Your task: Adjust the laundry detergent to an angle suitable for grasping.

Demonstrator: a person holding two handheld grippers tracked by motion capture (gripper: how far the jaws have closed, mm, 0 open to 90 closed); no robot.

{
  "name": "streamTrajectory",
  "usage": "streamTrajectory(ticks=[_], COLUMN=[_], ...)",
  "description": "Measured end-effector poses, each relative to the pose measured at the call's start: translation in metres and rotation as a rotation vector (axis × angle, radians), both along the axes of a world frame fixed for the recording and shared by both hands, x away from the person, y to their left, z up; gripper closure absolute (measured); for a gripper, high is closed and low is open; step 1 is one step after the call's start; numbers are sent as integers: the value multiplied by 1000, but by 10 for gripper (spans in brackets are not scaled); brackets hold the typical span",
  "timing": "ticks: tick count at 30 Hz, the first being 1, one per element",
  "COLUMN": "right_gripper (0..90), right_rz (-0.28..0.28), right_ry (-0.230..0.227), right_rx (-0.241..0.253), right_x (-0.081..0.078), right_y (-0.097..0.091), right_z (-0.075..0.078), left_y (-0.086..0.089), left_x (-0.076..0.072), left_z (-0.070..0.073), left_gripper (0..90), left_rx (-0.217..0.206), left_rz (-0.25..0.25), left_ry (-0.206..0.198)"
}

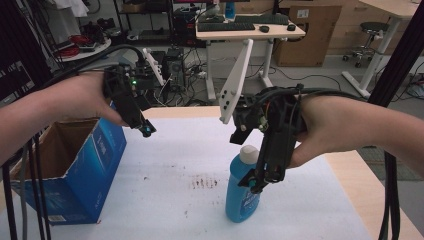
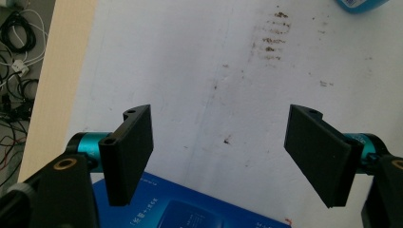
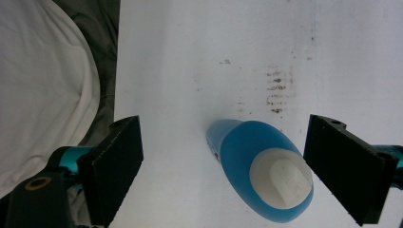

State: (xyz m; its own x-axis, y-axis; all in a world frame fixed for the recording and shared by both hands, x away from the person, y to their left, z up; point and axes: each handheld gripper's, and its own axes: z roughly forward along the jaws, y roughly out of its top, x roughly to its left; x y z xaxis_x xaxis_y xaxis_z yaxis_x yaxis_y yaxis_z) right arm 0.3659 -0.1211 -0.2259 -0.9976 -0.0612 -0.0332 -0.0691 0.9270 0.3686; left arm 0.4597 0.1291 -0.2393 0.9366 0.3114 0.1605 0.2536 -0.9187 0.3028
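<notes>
Two grippers hang over the white-covered table (image 1: 165,165), one in each of the person's hands. The right gripper (image 1: 256,184) points steeply down beside a blue bottle (image 1: 243,190) that stands upright near the middle of the table, its white cap (image 1: 249,154) on top. In the right gripper view the jaws stand wide apart with the bottle (image 3: 259,166) below and between them, closer to the jaw on the right of that view; a sliver of white table shows between the cap (image 3: 283,176) and that pad, so nothing is gripped. The left gripper (image 1: 146,130) hovers well apart from the bottle, above the near corner of an open blue cardboard box (image 1: 95,165) at the table's left edge. Its jaws are also spread wide with nothing between them; the left gripper view looks down on the box's blue side (image 2: 190,209) and on a patch of brown specks (image 2: 273,35) on the table cover. Those specks (image 1: 205,182) lie just left of the bottle.
</notes>
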Motion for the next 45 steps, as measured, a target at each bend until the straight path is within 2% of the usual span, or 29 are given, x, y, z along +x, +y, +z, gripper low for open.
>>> streamTrajectory(ticks=[11, 21, 33, 38, 45], right_gripper=[123, 123, 123, 123, 123], right_rz=[-4, -4, -12, -14, -19], right_ry=[7, 2, -9, -13, -21], right_rx=[50, 61, 84, 84, 91], right_x=[5, 7, 8, 8, 8], right_y=[-6, -6, -10, -10, -12], right_z=[8, 14, 26, 28, 35], left_y=[0, 2, 2, 2, 3], left_x=[-3, -4, -10, -11, -15], left_z=[2, 4, 8, 8, 8], left_gripper=[250, 250, 250, 250, 250], left_rx=[-8, -10, -48, -43, -71], left_rz=[-4, -1, 2, -4, -4], left_ry=[0, -2, -22, -24, -37])
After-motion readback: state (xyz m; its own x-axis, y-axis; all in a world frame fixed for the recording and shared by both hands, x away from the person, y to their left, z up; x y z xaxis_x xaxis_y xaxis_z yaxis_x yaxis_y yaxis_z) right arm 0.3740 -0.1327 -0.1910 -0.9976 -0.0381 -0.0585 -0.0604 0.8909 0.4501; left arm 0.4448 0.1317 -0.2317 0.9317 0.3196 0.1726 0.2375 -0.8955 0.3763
